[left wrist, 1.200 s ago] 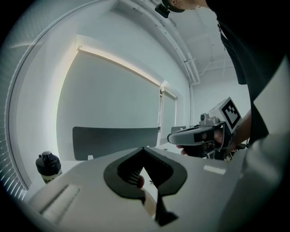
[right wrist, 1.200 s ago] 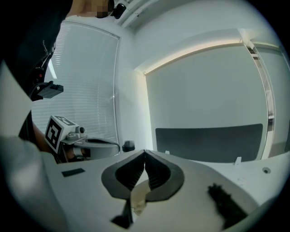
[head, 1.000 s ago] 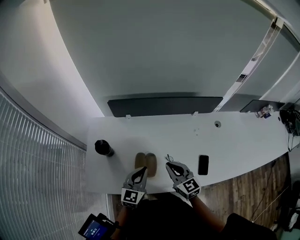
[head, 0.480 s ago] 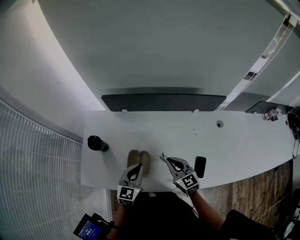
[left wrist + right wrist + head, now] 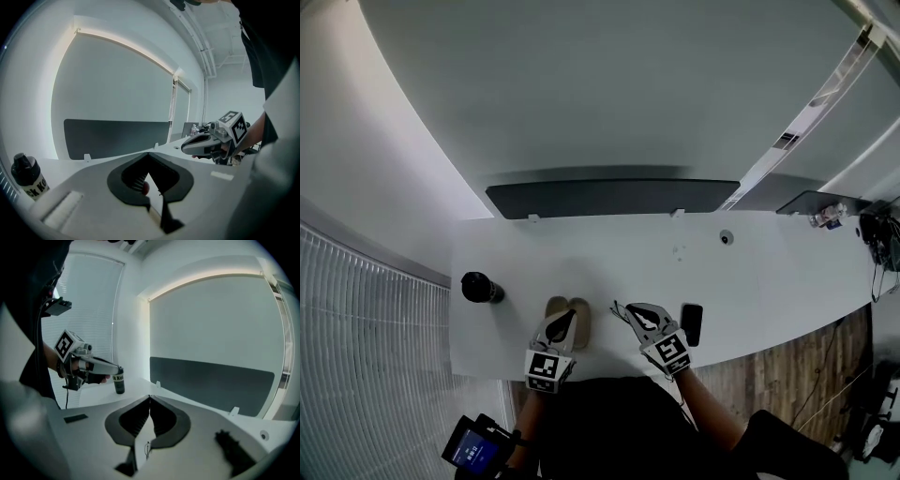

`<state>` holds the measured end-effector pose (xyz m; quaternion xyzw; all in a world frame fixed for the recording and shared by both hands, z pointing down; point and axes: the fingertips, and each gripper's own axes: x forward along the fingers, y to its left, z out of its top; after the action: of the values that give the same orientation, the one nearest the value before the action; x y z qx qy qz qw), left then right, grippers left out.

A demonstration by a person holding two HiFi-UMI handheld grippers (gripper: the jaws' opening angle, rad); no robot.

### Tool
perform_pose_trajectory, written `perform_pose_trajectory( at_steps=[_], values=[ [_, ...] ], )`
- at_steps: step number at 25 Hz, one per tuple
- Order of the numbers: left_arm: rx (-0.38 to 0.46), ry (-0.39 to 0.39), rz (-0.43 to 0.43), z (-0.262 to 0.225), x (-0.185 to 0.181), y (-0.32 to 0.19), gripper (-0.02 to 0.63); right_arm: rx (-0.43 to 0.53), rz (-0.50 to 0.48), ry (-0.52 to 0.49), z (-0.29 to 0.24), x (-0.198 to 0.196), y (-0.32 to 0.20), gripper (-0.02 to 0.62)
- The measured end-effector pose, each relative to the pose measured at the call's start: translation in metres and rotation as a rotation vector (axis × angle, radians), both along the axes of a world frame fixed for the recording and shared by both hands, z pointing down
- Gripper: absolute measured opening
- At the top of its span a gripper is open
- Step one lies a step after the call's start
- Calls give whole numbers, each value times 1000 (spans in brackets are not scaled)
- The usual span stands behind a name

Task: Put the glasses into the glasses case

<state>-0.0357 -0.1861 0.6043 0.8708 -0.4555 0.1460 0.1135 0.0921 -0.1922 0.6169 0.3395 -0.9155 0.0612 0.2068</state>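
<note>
Head view: white counter (image 5: 628, 267), dark panel (image 5: 609, 198) along its far edge. Glasses case (image 5: 580, 311), tan, lies open in two halves near the counter's front edge, between black bottle (image 5: 478, 287) on the L and black phone (image 5: 692, 322) on the R. L gripper (image 5: 566, 320) reaches in from the front w/ its tips over the near-L half of the case. Its own view shows the jaws pressed together at the tips, w/ a small reddish bit betw. them; can't tell what that is, or whether the case is pinched. R gripper (image 5: 625, 311) sits just R of the case, apart from it and well clear of the phone, jaws closed. Glasses (image 5: 147, 446): thin wire loop caught betw. the R jaws, and fine dark lines poke out at its tip in head view, off the case and not in it.
</note>
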Motion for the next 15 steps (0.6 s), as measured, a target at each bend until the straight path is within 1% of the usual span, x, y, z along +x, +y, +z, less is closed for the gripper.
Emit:
perform_pose_trajectory(
  at_steps=[1, 4, 6, 8, 10, 12, 14, 15],
  values=[
    [-2, 1, 9, 0, 0, -1, 6, 4, -2, 17, 3, -1, -1, 8],
    [-39, 10, 35, 6, 5, 3, 6, -3, 14, 21, 3, 2, -3, 8],
    [-83, 30, 60, 14, 7, 6, 8, -6, 10, 39, 6, 2, -3, 8],
    [-147, 25, 68, 26, 5, 9, 8, -10, 3, 67, 16, 2, -1, 8],
    [-250, 0, 52, 42, 2, 10, 8, -40, 4, 90, 31, 2, 2, 8],
    [-387, -54, 24, 66, -3, 15, 8, -115, 1, 130, 54, 3, 11, 8],
    [-512, -111, 6, 90, -12, 27, 8, -173, -13, 213, 77, 6, 24, 8],
    [-550, -122, -3, 97, -15, 31, 8, -185, -19, 256, 84, 8, 28, 8]
  ],
)
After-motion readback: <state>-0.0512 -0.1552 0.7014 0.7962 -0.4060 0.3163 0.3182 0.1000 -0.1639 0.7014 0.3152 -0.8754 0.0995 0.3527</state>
